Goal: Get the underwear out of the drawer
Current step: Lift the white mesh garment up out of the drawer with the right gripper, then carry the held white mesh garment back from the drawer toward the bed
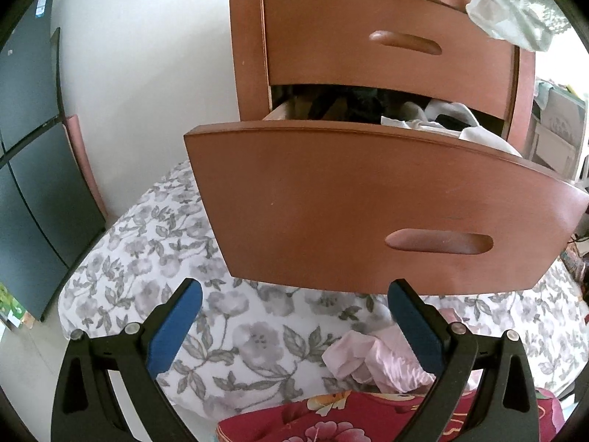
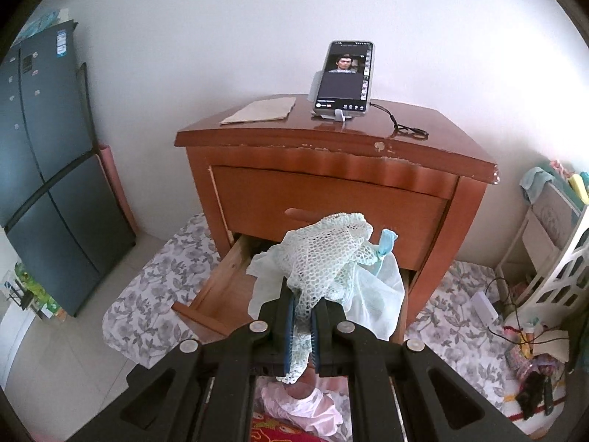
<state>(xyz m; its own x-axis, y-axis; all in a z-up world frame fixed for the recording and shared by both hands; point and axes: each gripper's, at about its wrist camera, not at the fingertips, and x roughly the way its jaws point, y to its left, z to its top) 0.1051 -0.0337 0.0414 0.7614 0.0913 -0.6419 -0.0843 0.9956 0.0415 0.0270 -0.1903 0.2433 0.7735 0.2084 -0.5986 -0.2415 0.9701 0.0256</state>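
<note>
My right gripper pinches the pale green underwear tight above the open drawer — my left gripper gapes wide, empty.

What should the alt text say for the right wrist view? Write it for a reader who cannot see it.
The right tool, shut, holds a pale green mesh underwear piece above the open lower drawer of a wooden nightstand. A phone stands propped on the nightstand's top, against a white wall.
</note>
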